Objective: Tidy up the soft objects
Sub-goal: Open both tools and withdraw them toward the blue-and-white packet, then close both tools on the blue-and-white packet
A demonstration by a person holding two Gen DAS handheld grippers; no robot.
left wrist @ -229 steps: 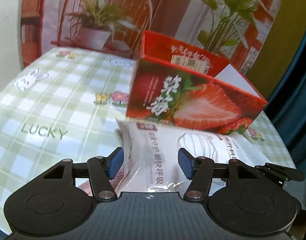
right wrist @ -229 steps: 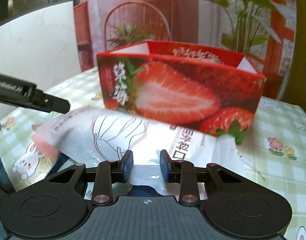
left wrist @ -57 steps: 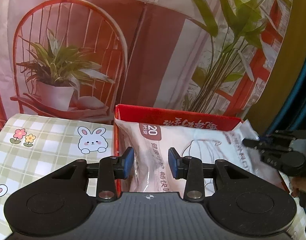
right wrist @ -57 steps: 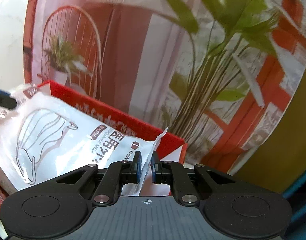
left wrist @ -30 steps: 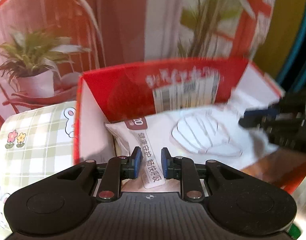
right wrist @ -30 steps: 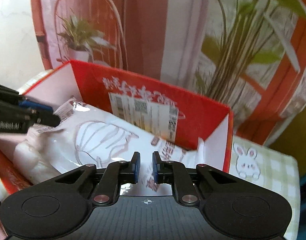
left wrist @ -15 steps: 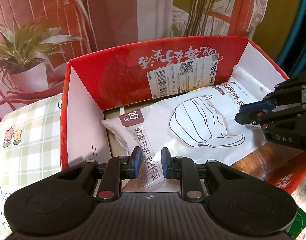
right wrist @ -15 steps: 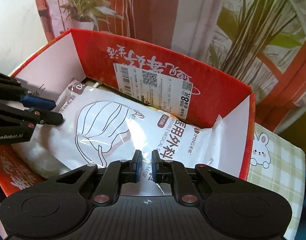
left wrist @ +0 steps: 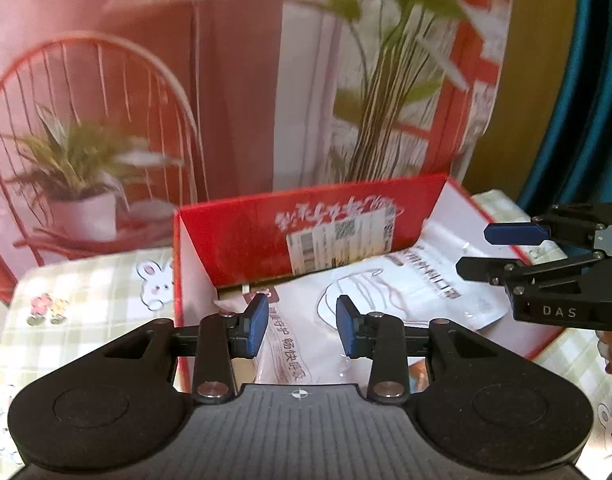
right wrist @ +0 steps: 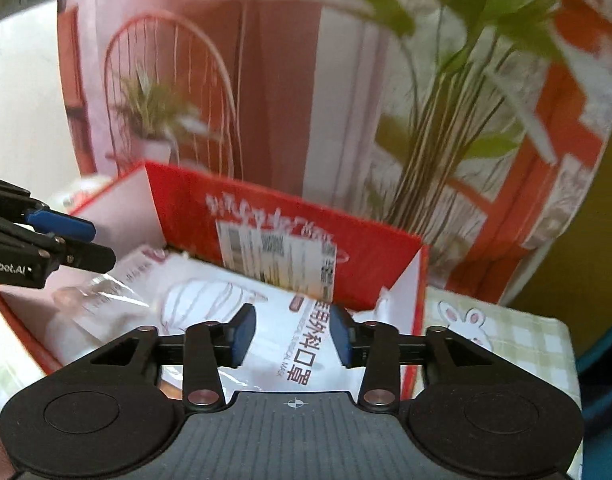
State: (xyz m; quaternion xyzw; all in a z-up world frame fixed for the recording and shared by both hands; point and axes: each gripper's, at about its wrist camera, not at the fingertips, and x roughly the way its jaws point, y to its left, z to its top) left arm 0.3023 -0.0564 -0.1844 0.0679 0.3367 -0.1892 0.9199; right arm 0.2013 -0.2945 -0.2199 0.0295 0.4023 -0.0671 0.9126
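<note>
A white plastic pack of face masks (left wrist: 390,292) lies inside the open red strawberry box (left wrist: 242,240); it also shows in the right wrist view (right wrist: 210,300), in the box (right wrist: 386,264). My left gripper (left wrist: 302,326) is open above the pack's left end, holding nothing. My right gripper (right wrist: 292,334) is open above the pack's right end, also empty. Each gripper shows in the other's view: the right gripper (left wrist: 506,252) at the box's right side, the left gripper (right wrist: 78,244) at its left side.
The box stands on a green checked tablecloth (left wrist: 86,288) with rabbit and flower prints. A printed backdrop (left wrist: 226,100) with a chair and plants hangs right behind the box. A dark blue curtain (left wrist: 586,100) is at the far right.
Both grippers have opened and let go of the mask pack, which now lies in the box. Both have lifted and drawn back a little from it.
</note>
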